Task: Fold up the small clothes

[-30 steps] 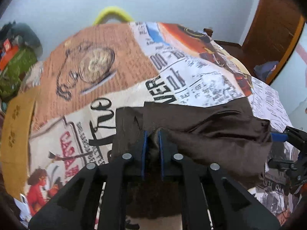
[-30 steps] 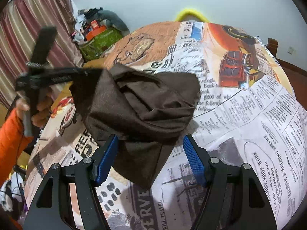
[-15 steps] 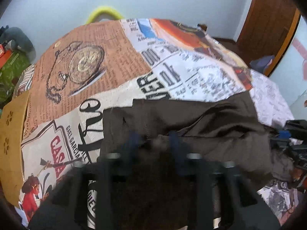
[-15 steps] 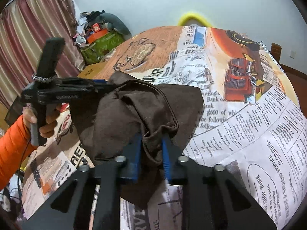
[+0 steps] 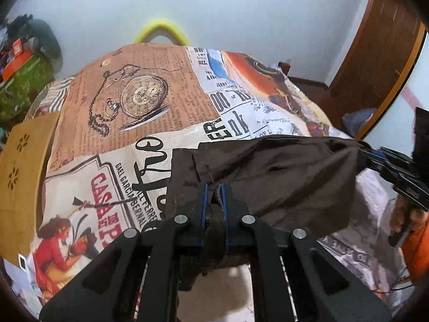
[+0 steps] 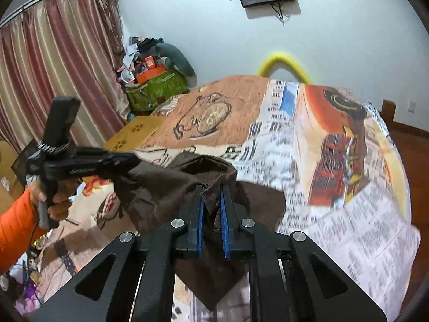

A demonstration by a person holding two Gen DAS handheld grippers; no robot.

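Left wrist view: the left gripper (image 5: 214, 201) is clamped on a bunched edge of the brown cloth (image 5: 281, 177), held above the bed (image 5: 161, 94); bare bedspread lies beyond.

Right wrist view: the right gripper (image 6: 211, 209) is pinched on another fold of the cloth (image 6: 161, 185), stretched toward the left gripper (image 6: 128, 161).

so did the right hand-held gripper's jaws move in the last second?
Yes. The right hand-held gripper went from spread wide around the brown garment to shut on it.

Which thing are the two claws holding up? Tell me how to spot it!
Find the big bed with the newspaper-print bedspread. Hanging just above it is a dark brown cloth, pinched between the left claw and the right claw. It is the only plain, pictureless fabric there.
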